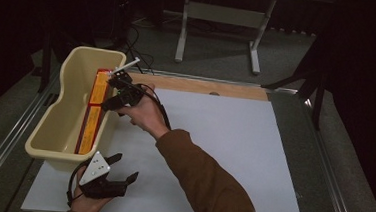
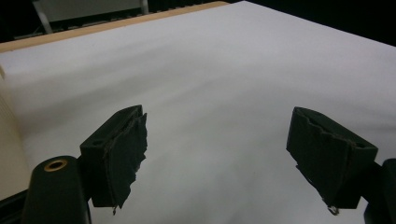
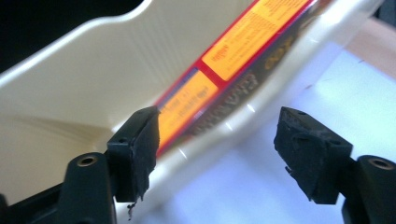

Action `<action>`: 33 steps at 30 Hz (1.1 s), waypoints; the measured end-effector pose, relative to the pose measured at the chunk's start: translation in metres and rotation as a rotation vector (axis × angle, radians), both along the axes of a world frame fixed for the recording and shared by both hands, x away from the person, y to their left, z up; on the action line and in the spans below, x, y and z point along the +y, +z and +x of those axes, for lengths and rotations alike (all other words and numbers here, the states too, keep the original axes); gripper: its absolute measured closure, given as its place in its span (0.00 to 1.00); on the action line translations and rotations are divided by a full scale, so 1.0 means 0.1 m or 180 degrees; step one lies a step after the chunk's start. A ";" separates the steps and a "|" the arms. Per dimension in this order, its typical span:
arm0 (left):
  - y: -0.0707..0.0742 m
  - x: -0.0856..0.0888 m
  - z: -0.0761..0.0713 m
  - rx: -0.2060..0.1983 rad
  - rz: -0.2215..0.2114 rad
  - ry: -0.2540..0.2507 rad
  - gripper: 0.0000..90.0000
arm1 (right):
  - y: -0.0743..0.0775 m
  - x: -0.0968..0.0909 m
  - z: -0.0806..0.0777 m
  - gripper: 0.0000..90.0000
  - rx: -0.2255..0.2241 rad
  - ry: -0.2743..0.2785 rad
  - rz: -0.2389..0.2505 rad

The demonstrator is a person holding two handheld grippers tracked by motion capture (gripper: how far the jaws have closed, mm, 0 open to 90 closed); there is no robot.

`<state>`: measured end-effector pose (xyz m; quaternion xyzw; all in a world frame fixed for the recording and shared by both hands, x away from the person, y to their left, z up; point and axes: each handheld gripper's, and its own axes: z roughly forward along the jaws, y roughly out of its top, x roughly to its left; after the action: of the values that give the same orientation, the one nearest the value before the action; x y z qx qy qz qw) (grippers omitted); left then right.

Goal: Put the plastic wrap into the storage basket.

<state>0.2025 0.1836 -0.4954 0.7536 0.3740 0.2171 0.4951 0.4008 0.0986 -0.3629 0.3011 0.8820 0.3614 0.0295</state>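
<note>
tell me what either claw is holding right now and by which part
Nothing is held. The right claw stands open over the cream bin's near wall, clear of the red and orange box inside; the left claw is open over the white sheet.

The room is dim; light falls from above onto the white sheet [image 1: 213,153]. Glare streaks the tub [image 3: 261,100] rim toward two o'clock, slightly blurred up close.

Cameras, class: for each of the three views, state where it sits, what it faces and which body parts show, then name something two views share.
High view: above the table, facing forward and down; forearms, left gripper, right gripper.
Left gripper view: faces white tabletop sheet between open jaws.
Right gripper view: faces cream plastic tub holding red-and-orange flat box; jaws open, empty.
Shared: tub and box.
</note>
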 end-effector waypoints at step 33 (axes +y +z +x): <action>-0.02 -0.04 0.04 0.0067 0.0063 0.0065 0.22 | -0.84 -2.43 -0.60 0.27 -0.0703 -0.0319 0.0240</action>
<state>0.2070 0.1799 -0.4974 0.7568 0.3847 0.2178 0.4814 0.3406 -0.1448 -0.4473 0.3041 0.8430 0.4233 0.1333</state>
